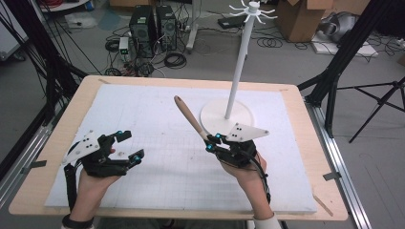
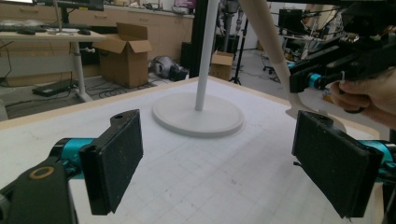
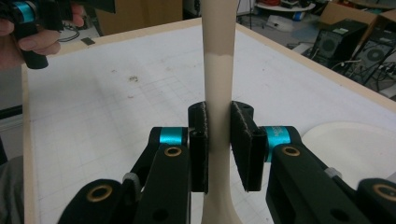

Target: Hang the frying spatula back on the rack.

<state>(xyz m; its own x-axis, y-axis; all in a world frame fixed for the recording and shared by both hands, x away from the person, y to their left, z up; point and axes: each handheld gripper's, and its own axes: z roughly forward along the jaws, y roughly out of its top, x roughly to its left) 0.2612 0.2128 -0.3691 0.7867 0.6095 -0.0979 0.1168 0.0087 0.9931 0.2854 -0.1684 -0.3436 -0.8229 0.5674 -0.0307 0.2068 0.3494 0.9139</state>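
Right gripper point(image 1: 211, 141) clamps a wooden spoon point(image 1: 189, 116) above the counter point(image 1: 296, 143).
Left gripper point(image 1: 130, 145) gapes wide; its view alone shows the spoon's flared lower end.

The right tool point(image 1: 211, 142) clamps a wooden utensil point(image 1: 190, 117) by its handle, which slants up and away to the left. Just beyond the tool stands a white rack point(image 1: 241, 57) (round base, hooked top). The left tool point(image 1: 131, 145), jaws apart, hovers over the worktop point(image 1: 157, 119).
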